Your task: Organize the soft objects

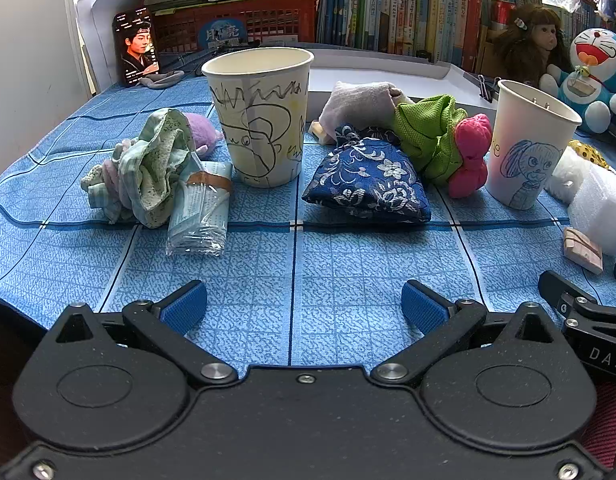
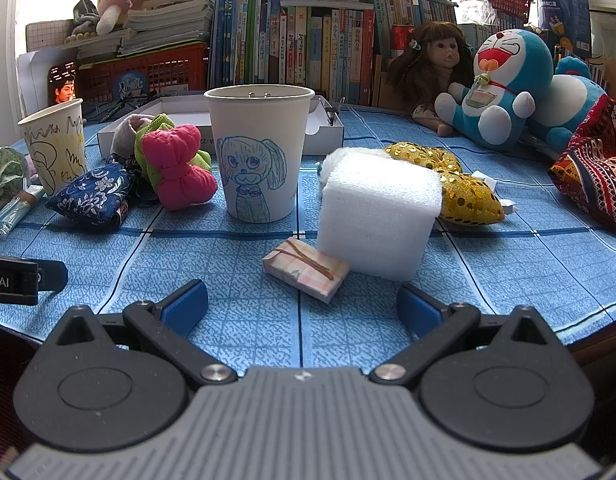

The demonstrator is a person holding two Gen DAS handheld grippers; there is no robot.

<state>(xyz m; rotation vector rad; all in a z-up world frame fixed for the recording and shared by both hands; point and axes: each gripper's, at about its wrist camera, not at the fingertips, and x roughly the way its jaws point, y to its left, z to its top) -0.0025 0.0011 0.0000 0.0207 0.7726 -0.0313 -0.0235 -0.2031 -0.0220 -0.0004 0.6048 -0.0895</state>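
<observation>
My left gripper point(image 1: 303, 308) is open and empty above the blue tablecloth point(image 1: 291, 264). Ahead of it stand a scribbled paper cup point(image 1: 263, 116), a crumpled green-white cloth point(image 1: 147, 168), a wrapped mask pack point(image 1: 201, 208), a blue floral pouch point(image 1: 372, 180), a green cloth point(image 1: 428, 132) and a pink bow point(image 1: 470, 156). My right gripper point(image 2: 301, 304) is open and empty just before a small pink packet point(image 2: 308, 268) and a white foam block point(image 2: 380, 212). A dog-drawing cup point(image 2: 255, 156) and a gold sequin bow point(image 2: 460, 188) stand behind.
A white box point(image 2: 324, 128) lies behind the cups. A doll point(image 2: 432, 68), Doraemon plush toys point(image 2: 508, 84) and a patterned cloth point(image 2: 592, 176) sit at the back right. Books point(image 2: 308, 48) and a red basket point(image 1: 243, 24) line the back. The left gripper's side point(image 2: 15, 280) shows at the left.
</observation>
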